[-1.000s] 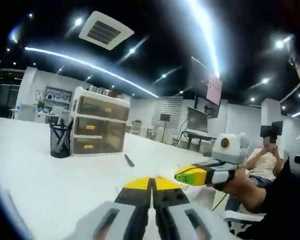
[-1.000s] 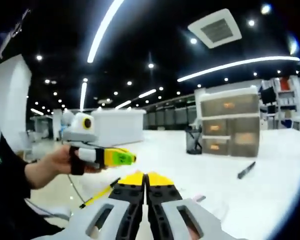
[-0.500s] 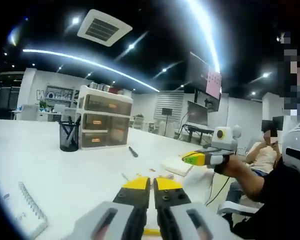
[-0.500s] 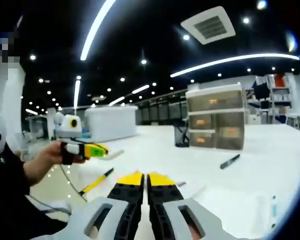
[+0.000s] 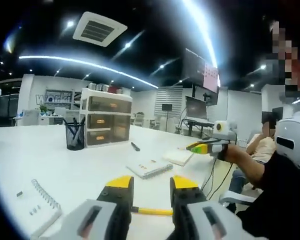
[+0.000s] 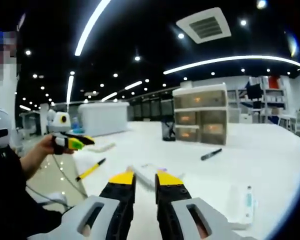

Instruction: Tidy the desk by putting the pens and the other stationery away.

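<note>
The worktop looks smooth, glossy white; the drawer unit translucent plastic; the pen cup black mesh

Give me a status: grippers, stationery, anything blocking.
Left gripper open above yellow pen, holding nothing. Right gripper open, empty. Black pen lies loose near the drawer unit. Nothing blocking.

hand-held gripper: grey body | black jaws | yellow tips | sleeve: black

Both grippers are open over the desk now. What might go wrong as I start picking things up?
The yellow pen lies near the desk's front edge under the left gripper; a nudge may roll it off. The small notebook sits just ahead of the right gripper; the jaws may push it rather than grip it.
</note>
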Demonstrator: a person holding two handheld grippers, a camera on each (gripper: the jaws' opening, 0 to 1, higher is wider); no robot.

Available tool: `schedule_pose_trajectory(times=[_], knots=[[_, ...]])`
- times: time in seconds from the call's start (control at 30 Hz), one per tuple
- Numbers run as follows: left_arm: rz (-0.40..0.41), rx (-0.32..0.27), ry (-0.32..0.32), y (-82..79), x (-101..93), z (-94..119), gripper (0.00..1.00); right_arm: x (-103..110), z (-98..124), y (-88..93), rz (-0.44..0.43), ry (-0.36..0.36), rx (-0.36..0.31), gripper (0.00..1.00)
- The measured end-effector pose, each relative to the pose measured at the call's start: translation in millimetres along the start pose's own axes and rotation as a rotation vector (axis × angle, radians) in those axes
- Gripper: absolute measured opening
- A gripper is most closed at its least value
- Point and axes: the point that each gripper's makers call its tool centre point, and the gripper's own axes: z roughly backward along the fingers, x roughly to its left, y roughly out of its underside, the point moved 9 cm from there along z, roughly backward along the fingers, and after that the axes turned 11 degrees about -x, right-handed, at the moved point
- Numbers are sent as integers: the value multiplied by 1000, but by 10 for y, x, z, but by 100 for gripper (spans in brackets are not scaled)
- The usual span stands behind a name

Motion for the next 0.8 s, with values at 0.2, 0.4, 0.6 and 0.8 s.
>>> schedule_pose_trajectory(times=[0.2,0.4,0.6,0.8], knots=[[-2,-34,-26,-22,-21,109,55,-54,106,-6,28,5,7,24],[-15,8,-21,58,-58,192,59,-64,202,10,70,13,39,31],[-4,16,-25,101,-69,242,59,-70,247,9,98,15,59,34],[-2,19,-24,132,-88,264,59,-109,226,-36,100,27,84,36]])
